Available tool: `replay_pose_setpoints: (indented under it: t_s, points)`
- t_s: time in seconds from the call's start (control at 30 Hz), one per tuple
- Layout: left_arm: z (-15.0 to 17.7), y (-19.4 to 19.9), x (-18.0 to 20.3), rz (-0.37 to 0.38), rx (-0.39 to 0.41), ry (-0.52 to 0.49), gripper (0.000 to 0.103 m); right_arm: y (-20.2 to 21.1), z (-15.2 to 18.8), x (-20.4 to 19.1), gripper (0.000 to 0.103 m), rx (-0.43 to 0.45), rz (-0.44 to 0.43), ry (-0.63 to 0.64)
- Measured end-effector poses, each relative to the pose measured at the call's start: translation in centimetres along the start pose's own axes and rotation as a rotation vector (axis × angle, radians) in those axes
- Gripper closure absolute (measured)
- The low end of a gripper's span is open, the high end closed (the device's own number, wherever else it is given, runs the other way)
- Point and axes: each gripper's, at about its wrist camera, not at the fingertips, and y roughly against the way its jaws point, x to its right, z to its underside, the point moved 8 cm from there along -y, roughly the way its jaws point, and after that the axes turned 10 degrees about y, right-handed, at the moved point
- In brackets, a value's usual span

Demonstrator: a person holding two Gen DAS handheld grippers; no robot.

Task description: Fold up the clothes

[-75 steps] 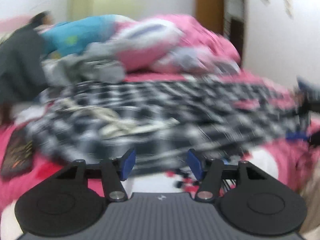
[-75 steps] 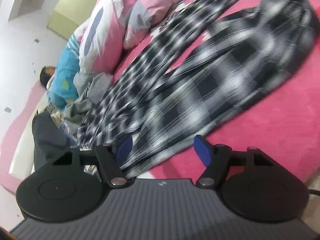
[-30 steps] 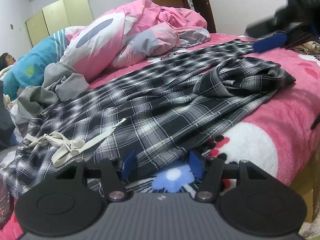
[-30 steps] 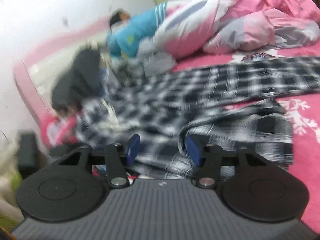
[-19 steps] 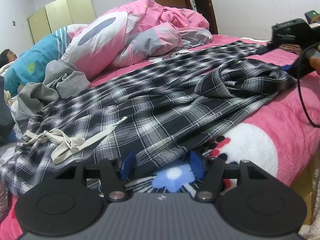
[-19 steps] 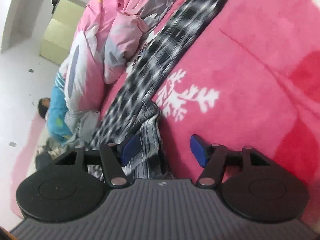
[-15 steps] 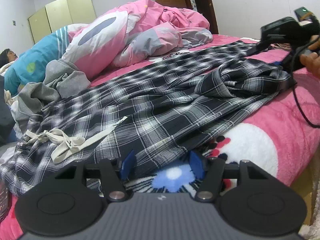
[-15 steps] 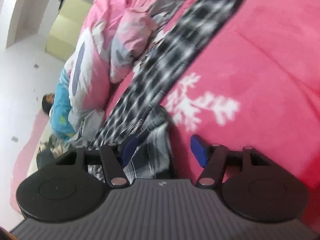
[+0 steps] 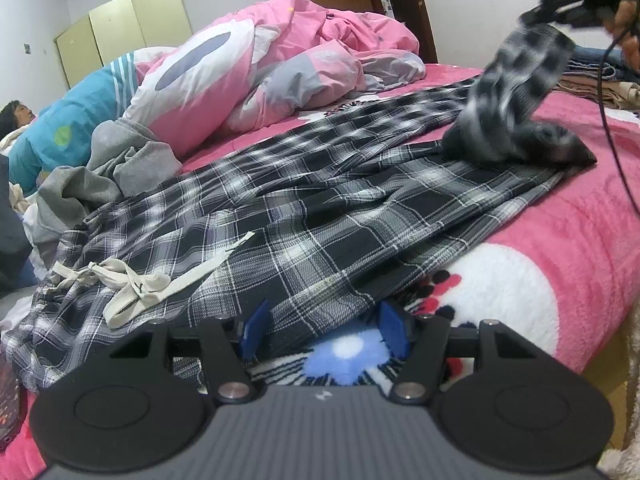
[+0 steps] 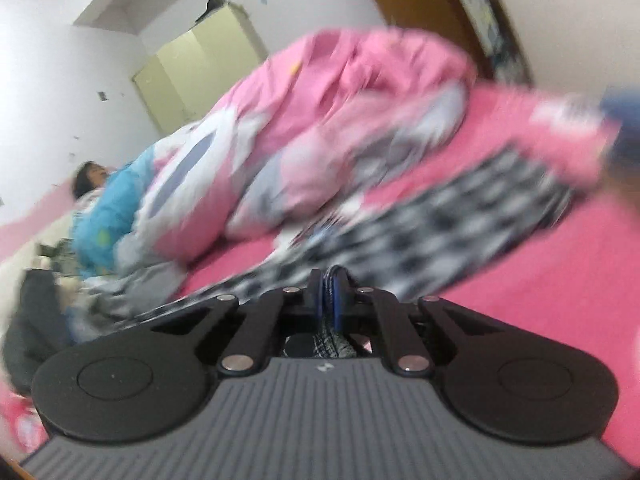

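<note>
Plaid trousers (image 9: 320, 216): the right gripper (image 10: 331, 292) has just clamped a leg end and lifts it, starting the fold; left gripper (image 9: 320, 330) waits half-open, with the near hem between its jaws.

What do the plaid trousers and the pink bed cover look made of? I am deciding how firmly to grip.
The plaid trousers look like thin woven cotton or flannel, matte: crisp check lines, soft creases, and limp where the right gripper lifts them. The pink bed cover looks like plush fleece: a fuzzy, napped surface. Neither fibre is certain.
</note>
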Motion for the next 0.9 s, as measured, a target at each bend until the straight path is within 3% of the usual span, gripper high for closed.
replay_pose_setpoints:
  t_s: [0.2,0.3,0.37,0.47,0.53,0.6,0.7,0.73,0.8,0.9]
  points:
    - [-0.1,-0.1,0.2,-0.01,-0.008,-0.009,0.042,2.4,-4.0,9.4,0.1,-0.052,0.322,0.237]
    - [-0.1,-0.1,0.3,-0.016,-0.01,-0.015,0.042,2.4,-3.2,12.5,0.1,-0.118,0.397,0.252]
    - [-0.1,-0.1,0.3,-0.019,-0.011,-0.016,0.042,1.8,-1.9,13.0,0.097,-0.146,0.331,0.159]
    - [-0.1,-0.1,0.3,-0.022,-0.012,-0.012,0.042,-0.3,1.1,12.0,0.092,-0.208,0.141,-0.054]
    - [-0.1,-0.1,0.3,-0.022,-0.013,-0.013,0.042,-2.4,3.6,11.1,0.064,-0.268,0.031,-0.215]
    - [-0.1,-0.2,0.3,-0.021,-0.014,-0.013,0.042,-4.4,6.0,10.0,0.051,-0.338,-0.042,-0.308]
    - [-0.2,-0.2,0.2,-0.02,-0.015,-0.014,0.042,-6.8,8.8,8.1,0.049,-0.429,-0.077,-0.307]
    - [-0.2,-0.2,0.2,-0.02,-0.015,-0.015,0.042,-6.9,9.1,7.2,0.06,-0.421,-0.073,-0.248]
    - [-0.2,-0.2,0.2,-0.02,-0.016,-0.016,0.042,-6.4,8.6,5.7,0.098,-0.413,-0.088,-0.154]
    - [-0.2,-0.3,0.1,-0.019,-0.017,-0.017,0.042,-4.8,6.1,5.0,0.098,-0.361,-0.046,-0.005]
